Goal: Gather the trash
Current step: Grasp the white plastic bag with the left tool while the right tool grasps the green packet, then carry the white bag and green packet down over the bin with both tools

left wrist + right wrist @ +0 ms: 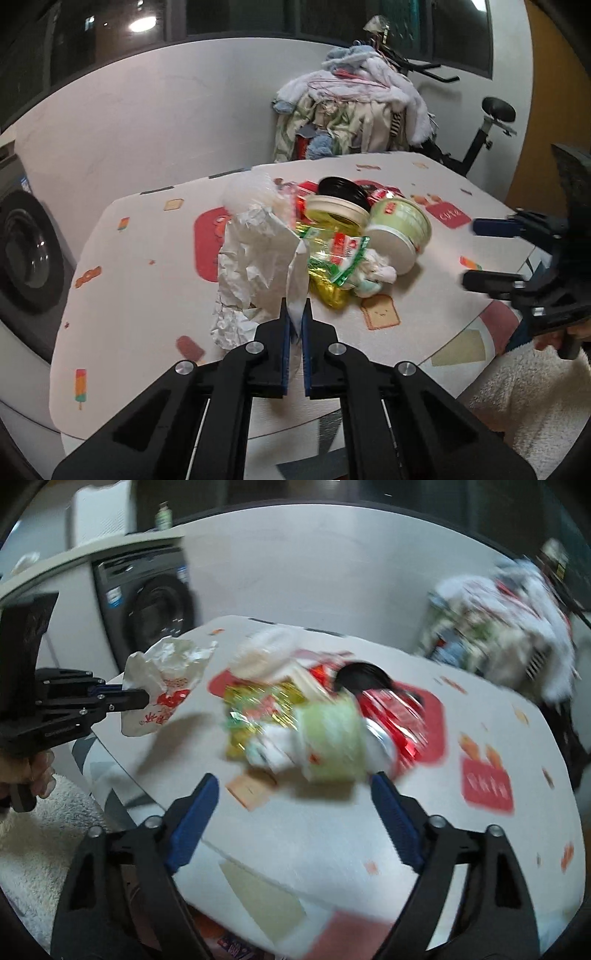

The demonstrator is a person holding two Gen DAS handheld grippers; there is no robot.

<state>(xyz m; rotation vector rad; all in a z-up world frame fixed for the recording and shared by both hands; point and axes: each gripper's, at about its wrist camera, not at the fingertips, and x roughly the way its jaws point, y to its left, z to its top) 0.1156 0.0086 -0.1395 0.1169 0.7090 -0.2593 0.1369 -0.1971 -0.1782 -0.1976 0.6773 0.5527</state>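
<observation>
A trash pile lies mid-table: a green paper cup [400,229] on its side, a black lid [341,190], a cream lid [336,214], a green-and-red wrapper [332,258], gold foil [328,295] and a crumpled tissue [373,277]. My left gripper [295,306] is shut on the edge of a white paper bag [258,266]. In the right wrist view this bag [166,686], with red print, hangs lifted from the left gripper [146,698]. My right gripper [295,786] stands open, with the blurred green cup [328,738] just beyond its fingertips. It also shows at the right, as the right gripper [471,254].
The table [147,295] has a pale cloth with printed pictures. A washing machine [155,605] stands beyond its left end. A heap of clothes [354,110] and an exercise bike [480,136] are behind it. A fluffy white sleeve [524,387] is at the near right.
</observation>
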